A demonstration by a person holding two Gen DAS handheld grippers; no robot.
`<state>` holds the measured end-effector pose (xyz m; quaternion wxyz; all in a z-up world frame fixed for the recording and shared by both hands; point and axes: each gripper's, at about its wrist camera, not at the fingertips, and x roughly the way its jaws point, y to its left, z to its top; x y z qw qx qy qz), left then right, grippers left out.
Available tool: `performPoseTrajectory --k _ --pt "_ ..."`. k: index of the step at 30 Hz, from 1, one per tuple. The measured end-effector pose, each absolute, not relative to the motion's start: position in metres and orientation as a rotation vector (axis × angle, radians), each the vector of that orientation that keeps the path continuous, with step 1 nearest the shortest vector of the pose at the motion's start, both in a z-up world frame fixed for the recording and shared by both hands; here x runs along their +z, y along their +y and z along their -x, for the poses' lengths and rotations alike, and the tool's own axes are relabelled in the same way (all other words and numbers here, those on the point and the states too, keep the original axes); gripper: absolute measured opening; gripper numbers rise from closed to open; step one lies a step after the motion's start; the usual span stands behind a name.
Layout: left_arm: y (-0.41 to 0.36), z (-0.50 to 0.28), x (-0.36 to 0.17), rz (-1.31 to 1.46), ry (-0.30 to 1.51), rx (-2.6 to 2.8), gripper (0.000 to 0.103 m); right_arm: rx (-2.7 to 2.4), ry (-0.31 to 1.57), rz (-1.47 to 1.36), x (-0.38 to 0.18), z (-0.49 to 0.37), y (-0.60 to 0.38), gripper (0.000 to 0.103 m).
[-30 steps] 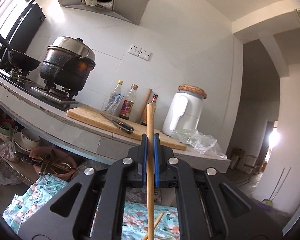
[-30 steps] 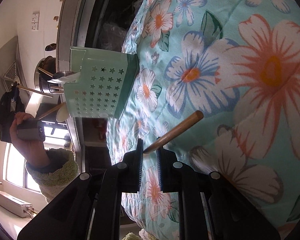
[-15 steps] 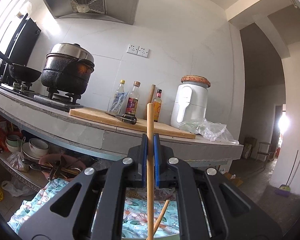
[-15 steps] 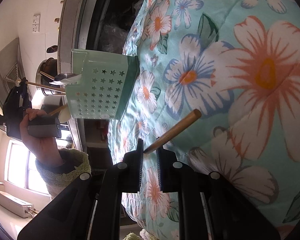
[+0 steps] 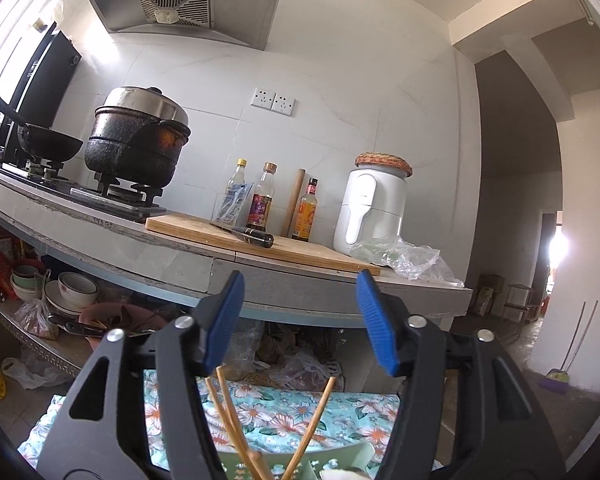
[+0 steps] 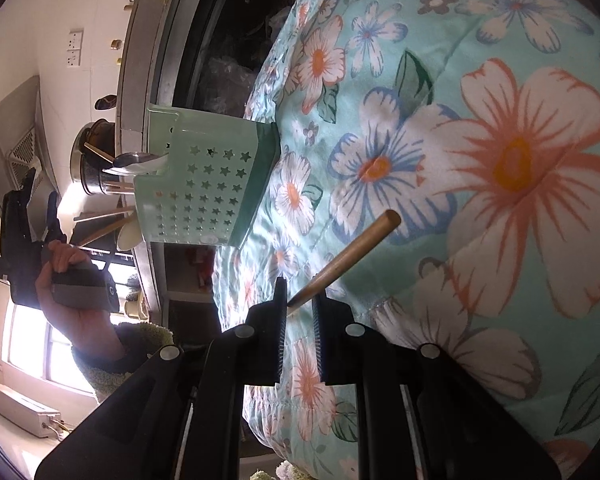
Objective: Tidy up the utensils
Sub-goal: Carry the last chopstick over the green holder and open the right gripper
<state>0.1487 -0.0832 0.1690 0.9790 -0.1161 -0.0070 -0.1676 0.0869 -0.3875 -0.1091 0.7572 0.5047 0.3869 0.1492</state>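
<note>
Three chopsticks [image 5: 224, 416] stand in the green holder [image 6: 204, 188]; my left gripper [image 5: 300, 320] hangs above, jaws wide and empty. My right gripper [image 6: 300, 312] pinches a wooden utensil handle [image 6: 348, 256] over the floral cloth [image 6: 480, 120]. Judged next: carry it to the holder, upright.

- The right gripper [image 6: 300, 312] was clamped on the near end of a wooden chopstick [image 6: 350, 256], which pointed toward 1 o'clock over the floral cloth [image 6: 480, 140].
- At 10 o'clock from the gripper stood a pale green utensil holder [image 6: 208, 184] with star cut-outs, resting on the cloth.
- Chopsticks [image 6: 104, 216] and a metal spoon [image 6: 132, 158] stuck out of its mouth toward 9 o'clock.
- Beyond them, at 9 o'clock, a hand [image 6: 66, 264] held the left gripper [image 6: 30, 196], its fingers spread apart.
</note>
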Motion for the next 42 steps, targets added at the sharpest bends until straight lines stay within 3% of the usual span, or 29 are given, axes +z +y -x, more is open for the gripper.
performPoseTrajectory --k 10,18,25,33,42 --pt "-0.026 -0.106 0.144 0.223 0.211 -0.397 0.083 0.304 0.614 -0.755 0.0 -0.071 -0.383 0.007" --pt "0.016 -0.082 0.066 0.139 0.439 -0.279 0.088 0.404 0.42 -0.489 0.108 -0.063 -0.355 0.007" --pt "0.037 -0.067 0.015 0.09 0.596 -0.212 0.09 0.406 0.293 -0.293 0.17 -0.082 -0.32 0.007" --pt "0.049 -0.06 0.015 0.095 0.591 -0.186 0.093 0.347 0.356 -0.09 0.186 -0.139 -0.269 0.007" --pt "0.05 -0.056 0.017 0.087 0.582 -0.18 0.095 0.297 0.503 0.058 0.149 -0.193 -0.232 0.007"
